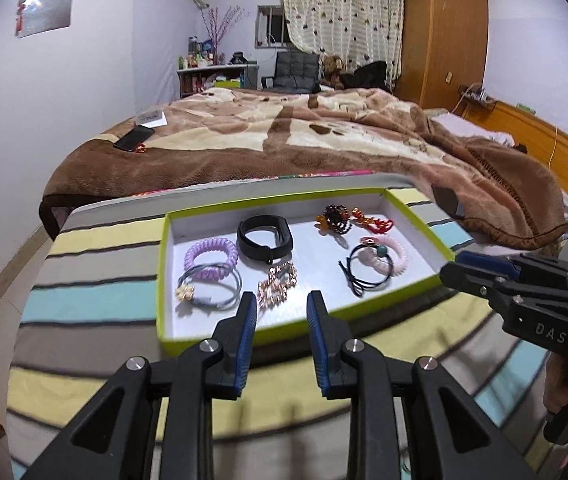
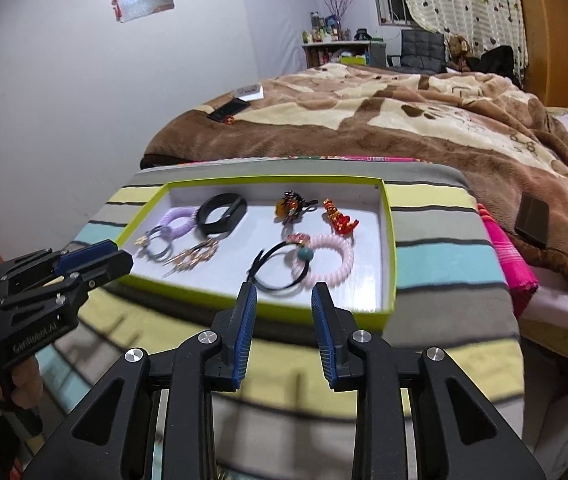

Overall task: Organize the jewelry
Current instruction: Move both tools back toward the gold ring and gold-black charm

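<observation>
A shallow green-rimmed tray [image 1: 163, 280] [image 2: 390, 240] lies on a striped cloth and holds the jewelry. On its left are a purple coil band [image 1: 209, 254], a grey hair tie with gold beads [image 1: 207, 288], a black wristband [image 1: 265, 238] and a rose-gold chain [image 1: 277, 286]. On its right are a pink coil band [image 2: 324, 258], a black hair tie with a teal bead [image 2: 279, 266], a dark beaded piece [image 2: 292, 205] and a red-orange clip [image 2: 340, 218]. My left gripper [image 1: 281, 300] is open and empty over the tray's near edge. My right gripper [image 2: 284, 292] is open and empty near the black tie.
The striped cloth [image 1: 95, 280] covers a small table beside a bed with a brown blanket [image 1: 284, 136]. A phone [image 1: 133, 139] lies on the bed. The right gripper's body [image 1: 524, 292] shows at the tray's right corner, and the left gripper's body [image 2: 43, 280] at its left corner.
</observation>
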Demonstrator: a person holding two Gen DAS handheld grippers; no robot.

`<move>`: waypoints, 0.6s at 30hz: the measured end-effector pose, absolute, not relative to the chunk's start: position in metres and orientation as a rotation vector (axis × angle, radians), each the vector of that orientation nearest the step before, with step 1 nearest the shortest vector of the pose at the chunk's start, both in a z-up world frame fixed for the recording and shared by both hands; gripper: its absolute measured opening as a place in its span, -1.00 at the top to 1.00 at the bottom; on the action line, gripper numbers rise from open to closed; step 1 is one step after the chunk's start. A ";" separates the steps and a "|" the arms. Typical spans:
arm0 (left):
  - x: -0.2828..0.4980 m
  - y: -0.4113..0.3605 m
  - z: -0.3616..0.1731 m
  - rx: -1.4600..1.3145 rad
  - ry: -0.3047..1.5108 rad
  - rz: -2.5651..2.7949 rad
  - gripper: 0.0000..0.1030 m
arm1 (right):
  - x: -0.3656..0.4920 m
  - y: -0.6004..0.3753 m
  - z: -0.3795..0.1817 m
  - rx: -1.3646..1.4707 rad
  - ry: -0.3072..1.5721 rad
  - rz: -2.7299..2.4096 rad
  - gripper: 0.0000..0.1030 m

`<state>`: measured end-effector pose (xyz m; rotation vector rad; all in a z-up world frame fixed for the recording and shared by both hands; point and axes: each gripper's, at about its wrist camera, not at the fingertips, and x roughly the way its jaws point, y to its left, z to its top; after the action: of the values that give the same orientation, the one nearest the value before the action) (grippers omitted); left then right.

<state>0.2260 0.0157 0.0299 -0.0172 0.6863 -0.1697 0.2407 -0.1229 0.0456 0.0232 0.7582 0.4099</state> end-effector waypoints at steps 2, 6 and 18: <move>0.213 0.017 0.033 -0.034 0.673 -0.166 0.48 | 0.226 -0.124 0.049 0.024 0.744 0.415 0.43; 0.184 0.019 0.035 -0.042 0.652 -0.156 0.48 | 0.190 -0.126 0.056 0.018 0.709 0.426 0.43; 0.113 0.010 0.034 -0.016 0.611 -0.157 0.48 | 0.123 -0.134 0.056 0.021 0.678 0.425 0.43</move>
<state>0.1130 0.0102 0.0344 -0.0158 0.6108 -0.1573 0.1233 -0.1341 0.0556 0.0208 0.6775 0.4252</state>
